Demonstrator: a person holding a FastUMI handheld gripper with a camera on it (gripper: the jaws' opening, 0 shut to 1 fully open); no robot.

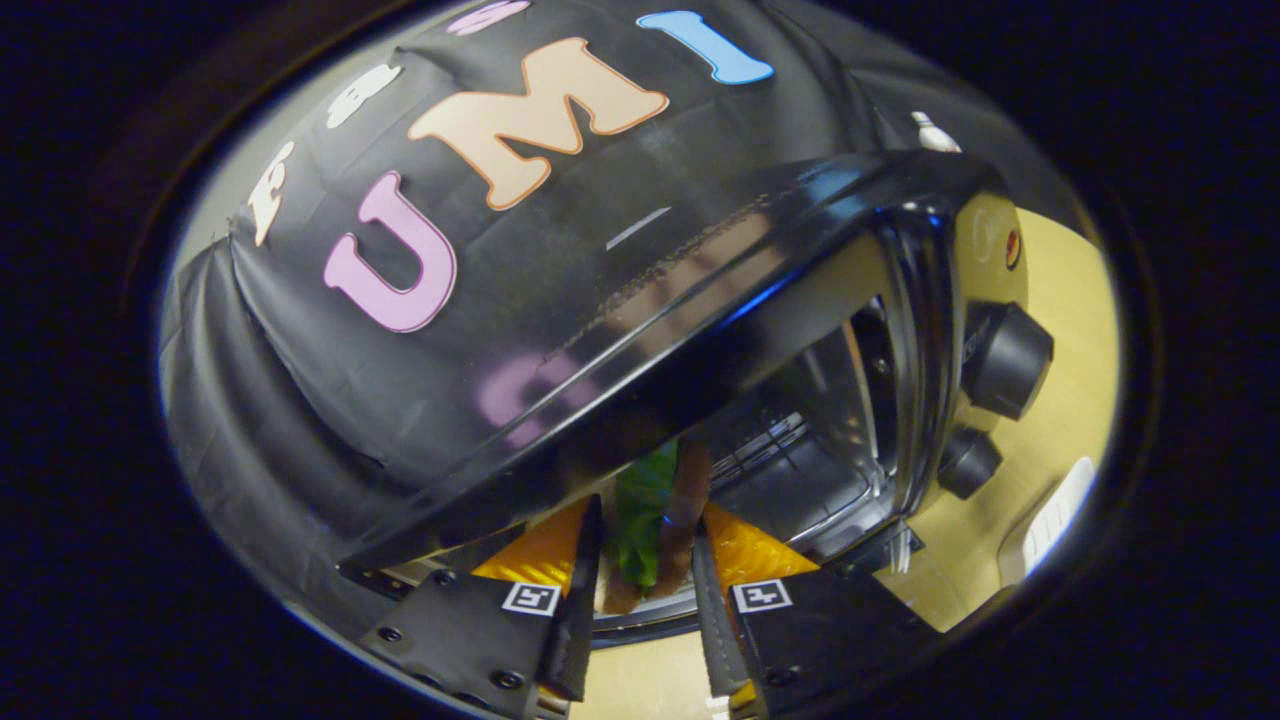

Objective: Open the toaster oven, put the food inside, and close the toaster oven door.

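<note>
Jaws clamp food (645,515) at toaster oven (830,300) mouth; 2 knobs (1005,360) beside.

Toaster oven (800,300) mouth stands open; its cavity beyond the hand-held gripper (645,590) is clear of obstruction. The fingers clamp the food (650,510) at the threshold. 2 knobs (1005,360) project beside the opening. Surface (1050,420) past them is free.

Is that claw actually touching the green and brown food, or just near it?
Touching. In the gripper view, the claw has a finger pressed against each side of the food, holding it at the open mouth of the toaster oven.
</note>
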